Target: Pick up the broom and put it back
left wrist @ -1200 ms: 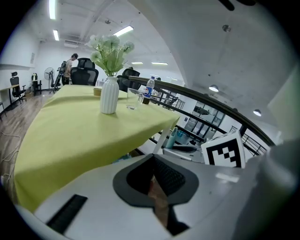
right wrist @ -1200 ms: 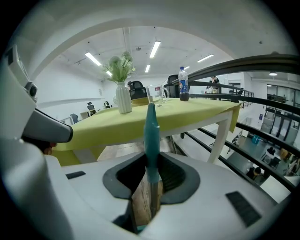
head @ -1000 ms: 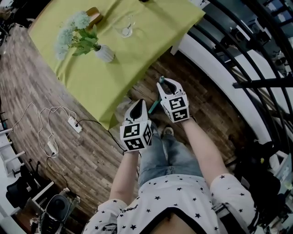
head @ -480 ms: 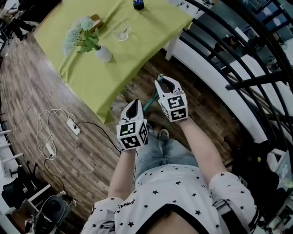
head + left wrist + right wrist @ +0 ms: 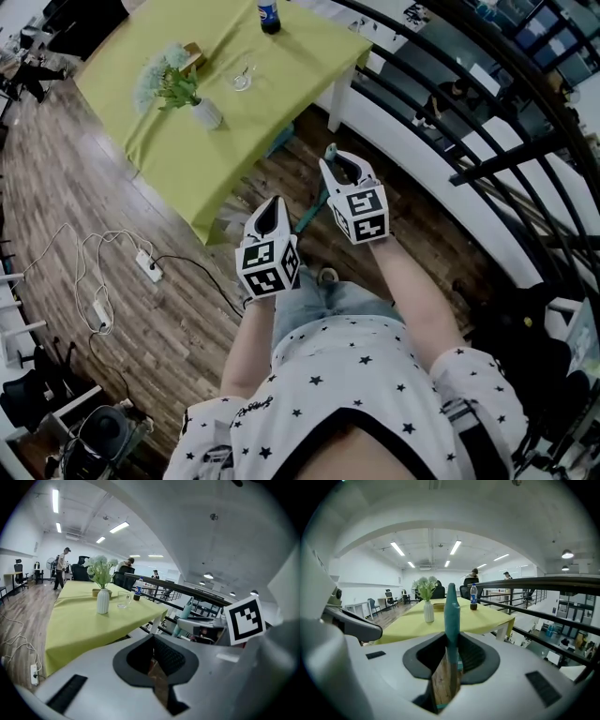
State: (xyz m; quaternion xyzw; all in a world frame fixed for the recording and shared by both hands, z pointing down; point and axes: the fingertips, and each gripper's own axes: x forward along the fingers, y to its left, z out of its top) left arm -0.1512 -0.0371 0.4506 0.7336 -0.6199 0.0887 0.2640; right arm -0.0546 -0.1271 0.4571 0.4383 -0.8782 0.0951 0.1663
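Since the broom [image 5: 309, 214] seems light and stiff, its handle [image 5: 451, 611] is clamped by the right tool [image 5: 450, 644]; the left tool [image 5: 153, 657] is empty, slightly open.

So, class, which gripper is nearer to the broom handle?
Right. The right gripper is closed on the broom handle; the left gripper is empty, just to the left of it in the head view.
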